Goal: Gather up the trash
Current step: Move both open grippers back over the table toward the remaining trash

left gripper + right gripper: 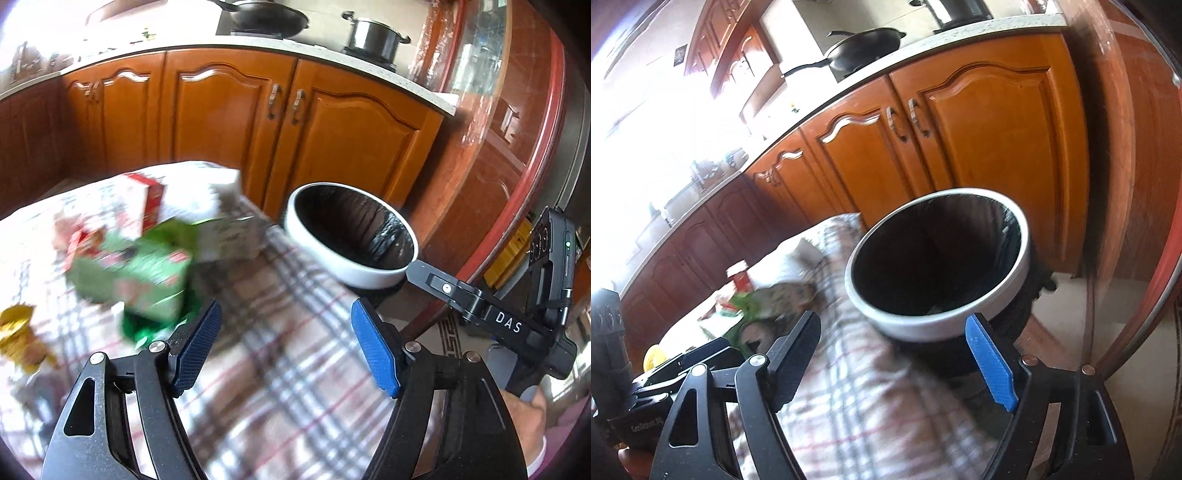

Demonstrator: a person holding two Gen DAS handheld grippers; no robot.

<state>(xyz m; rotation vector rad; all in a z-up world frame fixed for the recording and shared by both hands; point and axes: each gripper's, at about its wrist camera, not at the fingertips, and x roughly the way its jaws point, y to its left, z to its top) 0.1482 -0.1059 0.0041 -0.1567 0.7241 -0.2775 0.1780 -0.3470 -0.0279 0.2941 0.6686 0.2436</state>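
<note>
A round bin [354,236] with a white rim and a dark inside stands beside the table's right edge; the right wrist view shows the same bin [942,266] from close by. My left gripper [286,330] is open over the checked tablecloth [280,354], nothing between its blue pads. A blurred green packet [136,273] lies just left of its left finger. A red and white carton [147,199] and a grey box [229,229] lie behind it. My right gripper [894,350] is open and empty, just short of the bin's rim.
A yellow wrapper [16,328] lies at the table's left edge. Orange wooden cabinets [229,110] run behind the table, with a wok [266,16] and a steel pot [373,35] on the counter. The other gripper's body [517,317] shows at right. Floor [1089,306] lies beyond the bin.
</note>
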